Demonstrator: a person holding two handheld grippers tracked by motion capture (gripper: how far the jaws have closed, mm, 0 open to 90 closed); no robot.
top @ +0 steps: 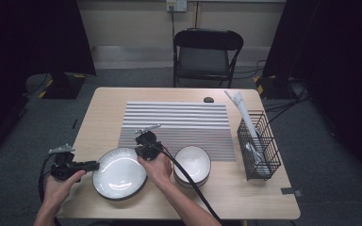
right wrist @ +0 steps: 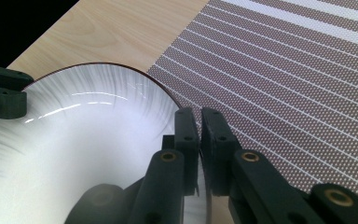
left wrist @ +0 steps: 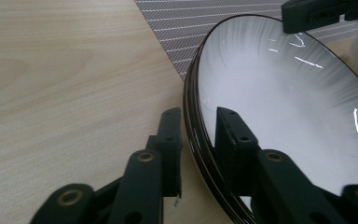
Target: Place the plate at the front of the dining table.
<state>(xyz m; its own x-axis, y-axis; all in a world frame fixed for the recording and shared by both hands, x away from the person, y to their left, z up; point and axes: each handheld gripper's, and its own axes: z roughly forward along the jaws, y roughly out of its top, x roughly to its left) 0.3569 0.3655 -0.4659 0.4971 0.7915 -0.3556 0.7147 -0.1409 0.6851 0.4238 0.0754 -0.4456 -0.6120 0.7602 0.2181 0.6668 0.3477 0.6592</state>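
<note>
A white plate (top: 118, 176) with a dark rim lies at the table's front left, its far edge over the corner of the striped placemat (top: 176, 123). My left gripper (top: 95, 165) is at the plate's left edge. In the left gripper view my left gripper (left wrist: 198, 116) has one jaw outside and one inside the rim of the plate (left wrist: 284, 102), shut on it. My right gripper (top: 143, 151) is at the plate's far right edge. In the right gripper view my right gripper (right wrist: 199, 114) is pinched tight on the rim of the plate (right wrist: 84, 140).
A white bowl (top: 193, 164) stands just right of the plate, close to my right forearm. A black wire basket (top: 259, 146) with white utensils stands at the right edge. A small dark object (top: 209, 100) lies at the far edge. A folding chair (top: 207, 52) stands beyond the table.
</note>
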